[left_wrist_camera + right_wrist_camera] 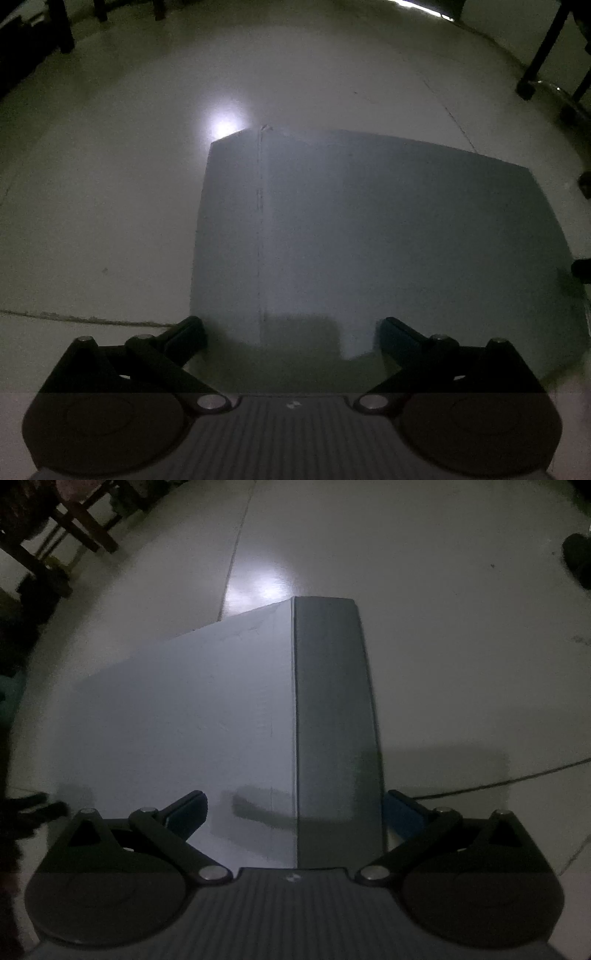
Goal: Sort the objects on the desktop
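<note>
The room is dim and no small desktop objects show in either view. A pale grey-blue box-like surface [369, 229] fills the middle of the left wrist view, with a straight seam [260, 221] running down it. My left gripper [290, 328] hangs open above its near edge with nothing between the fingers. In the right wrist view the same kind of grey-blue box [203, 709] shows a lighter face and a darker face [332, 709] that meet at a sharp edge. My right gripper [295, 801] is open and straddles that edge, holding nothing.
Pale tiled floor [92, 184] surrounds the box, with a bright light reflection [221, 125]. Dark furniture legs [62, 29] stand at the far left and far right [543, 48]. Wooden chair legs [85, 524] are at upper left, and a thin cable [498, 782] lies on the floor at right.
</note>
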Available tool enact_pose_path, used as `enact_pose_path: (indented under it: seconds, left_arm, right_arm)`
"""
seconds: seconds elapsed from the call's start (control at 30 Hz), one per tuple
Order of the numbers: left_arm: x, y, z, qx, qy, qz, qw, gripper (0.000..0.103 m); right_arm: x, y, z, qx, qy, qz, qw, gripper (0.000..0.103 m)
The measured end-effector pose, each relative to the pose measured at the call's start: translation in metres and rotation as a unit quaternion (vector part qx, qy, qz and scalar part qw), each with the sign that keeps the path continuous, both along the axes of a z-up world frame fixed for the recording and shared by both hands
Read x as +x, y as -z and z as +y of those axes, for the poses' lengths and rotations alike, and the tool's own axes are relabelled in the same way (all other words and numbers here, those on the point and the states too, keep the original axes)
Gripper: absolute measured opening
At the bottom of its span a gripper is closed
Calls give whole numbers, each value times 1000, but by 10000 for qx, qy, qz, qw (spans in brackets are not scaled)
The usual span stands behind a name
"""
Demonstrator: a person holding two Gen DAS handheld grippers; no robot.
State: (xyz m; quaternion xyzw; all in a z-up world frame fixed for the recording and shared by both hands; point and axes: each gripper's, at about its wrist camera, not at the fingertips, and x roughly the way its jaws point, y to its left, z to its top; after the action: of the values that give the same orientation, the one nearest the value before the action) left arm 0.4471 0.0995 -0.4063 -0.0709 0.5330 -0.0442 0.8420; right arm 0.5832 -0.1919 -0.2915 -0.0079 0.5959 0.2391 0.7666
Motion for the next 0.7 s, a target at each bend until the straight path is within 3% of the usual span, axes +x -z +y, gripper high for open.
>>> enact_pose_path:
  seconds: [0.1,0.17,0.23,0.37,0.53,0.63,0.7]
  left_arm:
    - [-5,-9,-7,441,176,-410,9980,103]
    - [-5,-9,1,726,9,-500,9961,103]
    - [-5,-6,15,762,-272,-441,9957,103]
    - [4,0,24,556,-264,-477,9970,103]
    - [14,6,25,-65,-217,-227,9995,103]
    - [14,7,15,-59,-80,-276,9996,103]
    - [15,1,12,-347,48,-281,9990,101]
  right_arm:
    - [-2,-2,-2,102,-77,101,9999,103]
    - [-2,-3,-4,120,-94,47,9999,103]
    - [1,-3,-5,111,-15,35,9999,103]
    - [0,-5,1,-106,-271,-157,9995,103]
    - [3,0,13,-308,-442,-268,9982,103]
    - [0,-1,16,-332,-302,-302,9985,103]
    - [-5,-4,17,-78,-371,-110,9992,103]
